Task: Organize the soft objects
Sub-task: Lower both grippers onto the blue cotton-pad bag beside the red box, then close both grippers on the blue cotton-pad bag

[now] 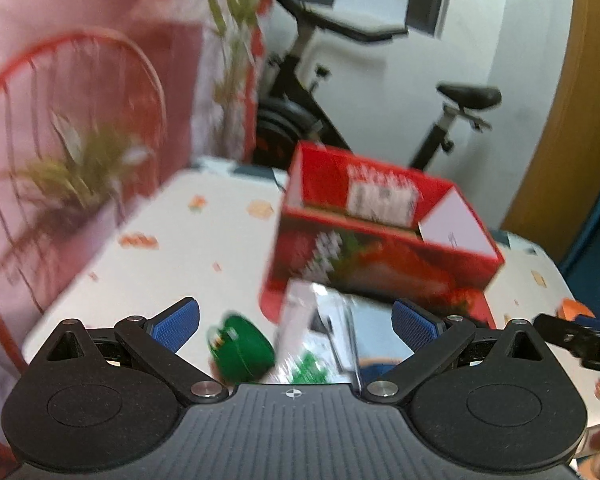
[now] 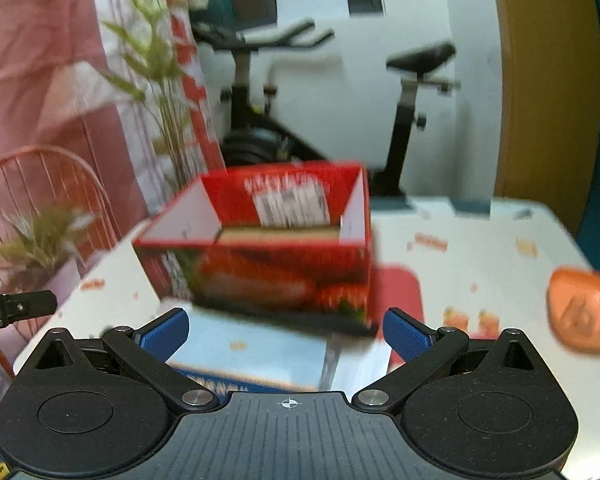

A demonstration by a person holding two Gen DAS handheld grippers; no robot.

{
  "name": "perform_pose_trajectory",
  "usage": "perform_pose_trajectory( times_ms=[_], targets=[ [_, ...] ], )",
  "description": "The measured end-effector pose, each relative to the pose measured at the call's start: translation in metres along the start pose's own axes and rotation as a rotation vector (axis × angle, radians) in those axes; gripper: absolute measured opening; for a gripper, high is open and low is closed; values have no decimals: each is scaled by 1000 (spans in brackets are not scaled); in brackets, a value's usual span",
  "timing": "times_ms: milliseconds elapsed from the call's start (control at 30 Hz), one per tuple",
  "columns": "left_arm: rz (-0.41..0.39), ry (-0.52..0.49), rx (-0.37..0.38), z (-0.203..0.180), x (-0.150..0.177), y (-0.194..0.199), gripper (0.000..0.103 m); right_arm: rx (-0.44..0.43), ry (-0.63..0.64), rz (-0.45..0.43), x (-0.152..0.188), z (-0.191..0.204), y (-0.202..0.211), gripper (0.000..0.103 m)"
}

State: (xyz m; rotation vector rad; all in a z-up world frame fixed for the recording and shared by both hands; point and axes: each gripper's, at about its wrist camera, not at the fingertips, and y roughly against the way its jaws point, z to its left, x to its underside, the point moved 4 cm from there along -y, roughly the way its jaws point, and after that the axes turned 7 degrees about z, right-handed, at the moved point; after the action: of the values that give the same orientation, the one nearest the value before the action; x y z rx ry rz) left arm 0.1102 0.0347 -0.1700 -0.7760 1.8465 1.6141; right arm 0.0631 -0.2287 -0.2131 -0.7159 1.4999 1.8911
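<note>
Two grippers were spread wide and empty: left gripper (image 1: 296,322) and right gripper (image 2: 286,330), both low over the worktop (image 1: 204,240) facing the red box (image 2: 268,248).

Soft items were still outside it. A green round piece (image 1: 240,350) lay near, just left of a shiny plastic packet (image 1: 324,340) that leaned against or lay touching the box front. An orange squishy piece (image 2: 582,314) sat well apart, at the right. Both views were motion-blurred, so exact contacts couldn't be read.

Risks, as I judged them:
- The box is light cardboard; a gripper bumping it could slide it across the smooth cloth or tip it.
- The packet looked slick, likely to slip from the pads or buckle.
- The green piece might roll when nudged.
- Both grippers were close together, so a clash was possible.

The worktop had a white cloth with small orange prints. Behind it stood an exercise bike (image 2: 260,92), pink drapes (image 1: 60,20), a red wire chair (image 1: 40,100), grassy plants (image 2: 156,60) and a white wall.
</note>
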Motion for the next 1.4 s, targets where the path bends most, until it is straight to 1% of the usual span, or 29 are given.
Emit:
perform_pose_trajectory(
  times_ms=[67,167,200,333,400,433,467,500,533,567,633,667,700,767,833,933,1133,1267,1333,1400],
  targets=[
    [45,0,25,-2,8,-15,103,-13,-16,45,9,-5,-12,103],
    [98,-16,35,-5,20,-33,102,-28,-24,102,23,-9,-28,103],
    [112,-17,40,-6,22,-39,102,-30,-23,113,25,-11,-31,103],
    [161,-4,104,-11,32,-53,101,-29,23,143,38,-6,-44,103],
    [178,-24,107,-17,35,-59,98,-29,43,161,43,-3,-49,102],
    [185,-34,109,-19,37,-62,95,-37,46,169,44,-2,-51,101],
    [195,-39,115,-21,39,-65,91,-58,51,176,47,-1,-53,95],
    [205,-42,123,-23,40,-66,89,-75,51,184,49,-1,-54,92],
    [213,-46,131,-26,42,-69,82,-83,49,191,49,0,-56,88],
    [222,-46,140,-28,44,-72,76,-90,49,195,50,0,-57,86],
    [245,-30,170,-28,48,-76,69,-96,54,194,51,0,-58,86],
    [257,-25,182,-28,48,-79,64,-101,53,192,51,0,-58,83],
    [266,-23,194,-29,50,-81,61,-108,49,194,51,-1,-59,81],
    [267,-28,214,-33,52,-82,48,-126,31,201,51,-3,-61,73],
    [262,-48,244,-38,53,-82,42,-142,13,207,52,-5,-64,70],
    [268,-58,289,-45,55,-84,41,-149,-1,210,53,-6,-65,69],
    [304,-24,335,-44,61,-93,41,-166,-36,222,55,-8,-69,69],
    [320,-31,387,-49,64,-94,42,-181,-40,230,57,-7,-71,64],
    [326,-47,385,-53,66,-96,42,-185,-36,229,57,-5,-71,61],
    [337,-33,386,-51,67,-100,42,-189,-38,228,57,-5,-72,60]
  ],
)
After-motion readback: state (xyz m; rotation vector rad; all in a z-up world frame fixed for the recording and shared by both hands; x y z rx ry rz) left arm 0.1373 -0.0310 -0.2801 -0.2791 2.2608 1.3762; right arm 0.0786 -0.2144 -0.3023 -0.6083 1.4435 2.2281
